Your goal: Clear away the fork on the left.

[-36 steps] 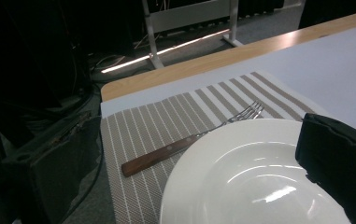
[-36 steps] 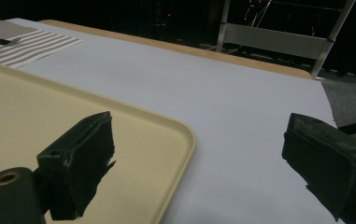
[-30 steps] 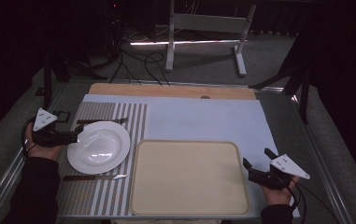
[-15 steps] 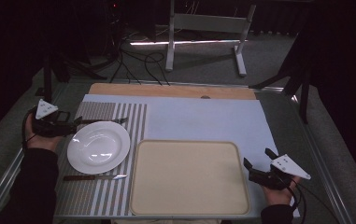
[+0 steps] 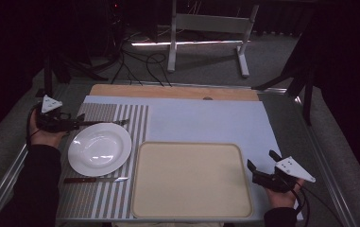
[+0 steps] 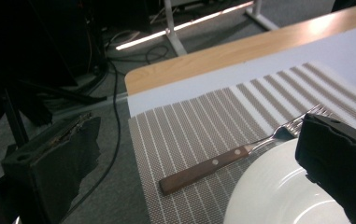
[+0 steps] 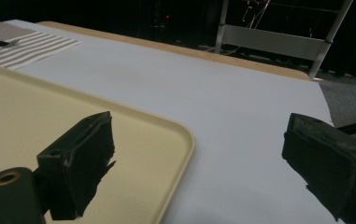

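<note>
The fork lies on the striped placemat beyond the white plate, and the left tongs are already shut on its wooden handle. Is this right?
Not quite. The fork does lie on the striped placemat beyond the white plate, but the left tongs are open, not shut on its wooden handle. The left gripper view shows the jaws wide apart with the handle lying free between them.

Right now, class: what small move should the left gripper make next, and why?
Probably ease the left gripper forward and down over the fork's wooden handle. Its jaws stand open and empty, with the fork lying just ahead on the striped placemat, beside the white plate.
</note>
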`<action>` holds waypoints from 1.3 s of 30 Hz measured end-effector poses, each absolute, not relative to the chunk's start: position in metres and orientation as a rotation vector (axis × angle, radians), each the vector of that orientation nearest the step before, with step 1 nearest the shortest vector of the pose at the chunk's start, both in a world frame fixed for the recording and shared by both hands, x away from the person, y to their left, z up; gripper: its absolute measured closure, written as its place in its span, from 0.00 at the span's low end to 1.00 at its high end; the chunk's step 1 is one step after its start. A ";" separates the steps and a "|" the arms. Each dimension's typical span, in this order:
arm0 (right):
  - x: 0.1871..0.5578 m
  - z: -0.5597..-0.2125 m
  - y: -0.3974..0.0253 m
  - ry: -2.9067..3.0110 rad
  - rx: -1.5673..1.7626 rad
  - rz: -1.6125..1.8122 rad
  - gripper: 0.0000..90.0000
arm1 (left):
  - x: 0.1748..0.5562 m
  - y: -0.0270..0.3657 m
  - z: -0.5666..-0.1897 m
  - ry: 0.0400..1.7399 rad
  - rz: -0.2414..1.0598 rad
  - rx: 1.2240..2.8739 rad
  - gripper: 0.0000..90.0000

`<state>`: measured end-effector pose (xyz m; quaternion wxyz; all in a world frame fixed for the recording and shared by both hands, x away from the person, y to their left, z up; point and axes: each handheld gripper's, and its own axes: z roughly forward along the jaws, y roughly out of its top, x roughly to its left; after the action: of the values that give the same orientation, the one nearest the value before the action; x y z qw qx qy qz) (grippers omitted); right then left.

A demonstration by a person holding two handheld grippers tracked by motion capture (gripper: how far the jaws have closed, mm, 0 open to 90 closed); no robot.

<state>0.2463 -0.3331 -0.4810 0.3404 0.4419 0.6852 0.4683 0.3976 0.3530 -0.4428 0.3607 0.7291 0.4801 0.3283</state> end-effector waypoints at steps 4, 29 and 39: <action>0.246 -0.481 -0.335 1.773 1.158 1.220 0.10 | 0.406 0.351 -0.447 1.249 0.840 1.895 0.00; 0.244 -0.483 -0.337 1.778 1.164 1.204 0.10 | 0.448 0.346 -0.470 1.387 0.787 1.967 0.00; 0.243 -0.483 -0.336 1.784 1.159 1.202 0.10 | 0.455 0.350 -0.484 1.424 0.712 1.995 0.00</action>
<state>0.2434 -0.3358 -0.4832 0.3419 0.4459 0.6860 0.4622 0.4549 0.3498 -0.4844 0.2904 0.7479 0.5339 0.2668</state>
